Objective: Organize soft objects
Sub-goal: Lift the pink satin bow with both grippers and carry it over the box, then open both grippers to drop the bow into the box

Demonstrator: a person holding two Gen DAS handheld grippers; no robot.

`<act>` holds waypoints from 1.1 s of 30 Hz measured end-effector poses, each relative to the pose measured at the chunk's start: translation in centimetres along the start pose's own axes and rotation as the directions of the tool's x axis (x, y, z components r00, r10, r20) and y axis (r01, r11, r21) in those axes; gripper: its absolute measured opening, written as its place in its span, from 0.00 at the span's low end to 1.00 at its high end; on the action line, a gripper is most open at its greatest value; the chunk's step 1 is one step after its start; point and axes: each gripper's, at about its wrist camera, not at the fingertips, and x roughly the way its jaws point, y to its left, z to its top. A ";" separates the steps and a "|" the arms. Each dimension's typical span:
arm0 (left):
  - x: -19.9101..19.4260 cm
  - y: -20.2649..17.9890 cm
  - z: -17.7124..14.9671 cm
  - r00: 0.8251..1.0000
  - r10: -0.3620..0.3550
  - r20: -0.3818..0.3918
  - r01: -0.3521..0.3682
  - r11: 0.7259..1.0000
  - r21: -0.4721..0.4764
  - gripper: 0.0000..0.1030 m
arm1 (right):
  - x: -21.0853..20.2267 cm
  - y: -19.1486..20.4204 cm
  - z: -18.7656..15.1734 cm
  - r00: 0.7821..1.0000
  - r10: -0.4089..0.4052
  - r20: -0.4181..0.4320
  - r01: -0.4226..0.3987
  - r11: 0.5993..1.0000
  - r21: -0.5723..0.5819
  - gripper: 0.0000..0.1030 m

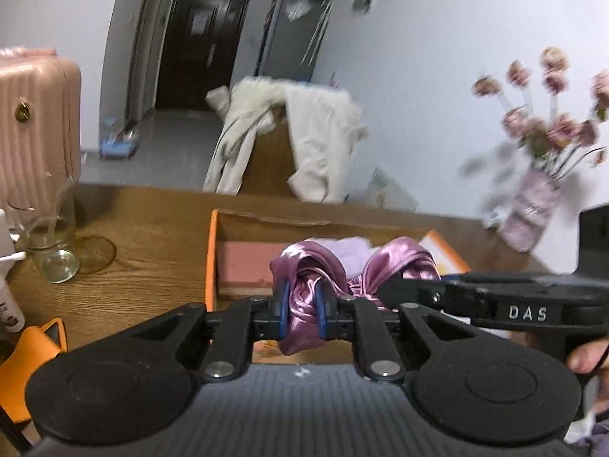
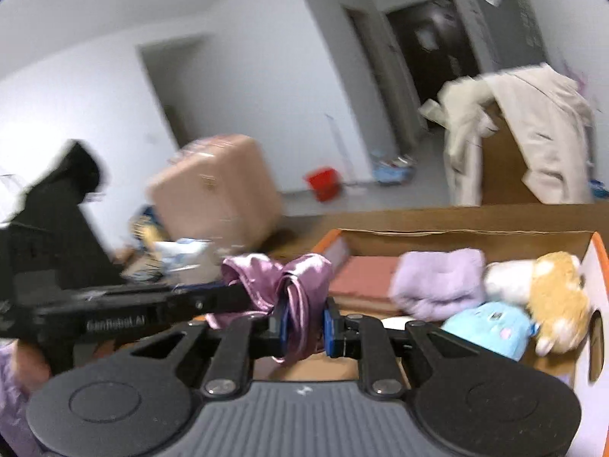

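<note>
A shiny purple satin cloth (image 1: 396,262) hangs between both grippers above an orange cardboard box (image 1: 212,251). My left gripper (image 1: 302,306) is shut on one end of it. My right gripper (image 2: 306,323) is shut on the other end of the cloth (image 2: 304,278); its black body reaches in from the right in the left wrist view. The box (image 2: 599,266) holds a folded lilac towel (image 2: 437,285), a pink folded item (image 2: 361,274), a light blue soft toy (image 2: 491,323) and a tan and white plush (image 2: 552,293).
The box stands on a wooden table (image 1: 144,236). A glass jar (image 1: 53,243) and an orange object (image 1: 26,358) are at the left, a vase of pink flowers (image 1: 533,205) at the right. A pink suitcase (image 2: 217,186) and a chair draped with white clothes (image 1: 304,133) stand beyond.
</note>
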 end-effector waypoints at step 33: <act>-14.3 -3.1 -1.6 0.976 0.126 0.179 -0.141 0.987 0.078 0.57 | -11.5 9.6 0.3 0.982 -0.178 0.067 0.187 0.969 -0.164 0.61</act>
